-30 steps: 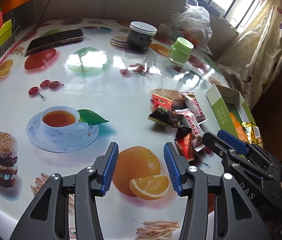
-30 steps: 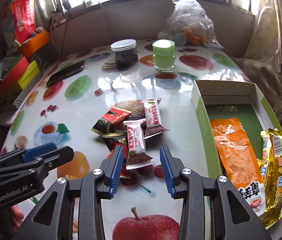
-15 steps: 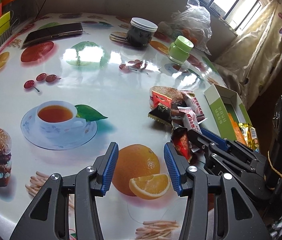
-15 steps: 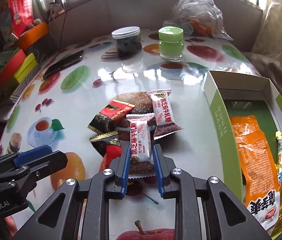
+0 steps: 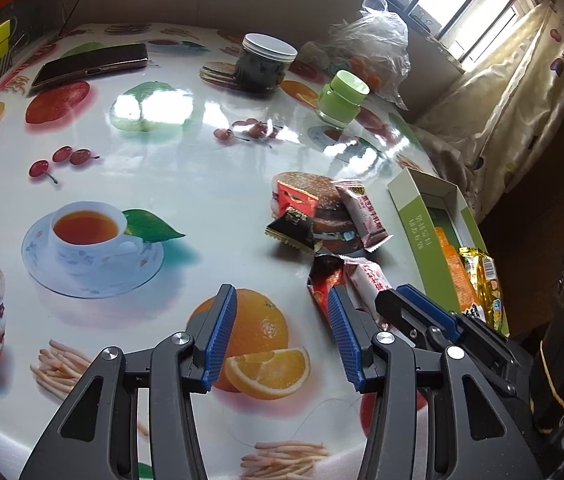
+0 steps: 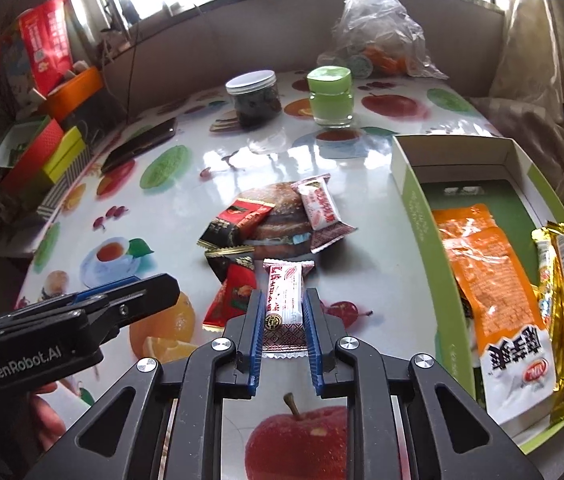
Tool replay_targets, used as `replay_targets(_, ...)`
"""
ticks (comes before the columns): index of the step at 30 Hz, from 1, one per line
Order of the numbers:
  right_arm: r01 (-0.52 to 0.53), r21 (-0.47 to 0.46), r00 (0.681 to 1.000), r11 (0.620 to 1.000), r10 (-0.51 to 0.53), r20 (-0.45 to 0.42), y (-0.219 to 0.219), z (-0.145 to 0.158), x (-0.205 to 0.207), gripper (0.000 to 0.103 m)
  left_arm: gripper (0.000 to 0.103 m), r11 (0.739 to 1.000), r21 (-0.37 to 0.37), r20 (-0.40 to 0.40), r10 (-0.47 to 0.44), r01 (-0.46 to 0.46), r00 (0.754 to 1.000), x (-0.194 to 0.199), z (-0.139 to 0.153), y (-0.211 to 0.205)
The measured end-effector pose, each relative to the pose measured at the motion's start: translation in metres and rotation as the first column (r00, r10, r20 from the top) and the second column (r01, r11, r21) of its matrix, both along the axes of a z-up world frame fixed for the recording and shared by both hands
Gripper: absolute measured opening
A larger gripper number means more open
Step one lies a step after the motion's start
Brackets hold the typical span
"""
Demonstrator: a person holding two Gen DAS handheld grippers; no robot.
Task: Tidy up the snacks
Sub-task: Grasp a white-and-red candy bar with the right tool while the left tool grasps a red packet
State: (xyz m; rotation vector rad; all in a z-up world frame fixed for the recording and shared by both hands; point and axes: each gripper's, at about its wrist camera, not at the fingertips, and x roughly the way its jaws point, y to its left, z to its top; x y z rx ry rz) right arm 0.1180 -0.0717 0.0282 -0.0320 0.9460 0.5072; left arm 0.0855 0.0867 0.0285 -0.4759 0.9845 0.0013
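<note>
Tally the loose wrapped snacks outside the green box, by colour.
Pink-and-white: 2, the held bar in the right gripper and the free bar
Red: 2, the far red packet and the near red packet
Black: 1, the black packet
Total: 5

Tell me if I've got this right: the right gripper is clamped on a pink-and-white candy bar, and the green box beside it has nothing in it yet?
Not quite. The right gripper is indeed clamped on the pink-and-white candy bar, but the green box is not bare inside: the right wrist view shows orange snack packets and a gold-wrapped packet already lying in it.
</note>
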Motion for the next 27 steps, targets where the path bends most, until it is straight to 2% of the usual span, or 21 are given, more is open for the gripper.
replay_targets(7,0.017,-0.029,1.000,0.999,-0.017,-0.001,-0.011,-0.005,-0.008,0.018,0.049,0.999,-0.007,0.003,-0.051,0.051,0.999,0.013,0.000,-0.018)
replay_targets(9,0.027,-0.052,1.000,0.998,-0.026,0.013,-0.012,-0.006,-0.009,0.018,0.049,0.998,-0.011,-0.016,-0.069,0.069,0.997,0.018,-0.005,-0.023)
replay_targets(18,0.044,-0.068,0.999,0.997,-0.043,0.006,-0.019,-0.011,-0.008,0.018,0.049,0.998,0.016,-0.040,-0.066,0.067,0.997,0.025,-0.011,-0.033)
replay_targets(22,0.044,-0.059,0.999,0.997,-0.044,0.001,-0.020,-0.012,-0.007,0.019,0.049,0.998,0.002,-0.056,-0.068,0.068,0.996,0.029,-0.016,-0.034)
replay_targets(27,0.045,-0.066,0.999,0.997,-0.046,-0.013,-0.018,-0.015,-0.003,0.024,0.049,0.998,0.001,-0.043,-0.066,0.066,0.997,0.030,-0.016,-0.033)
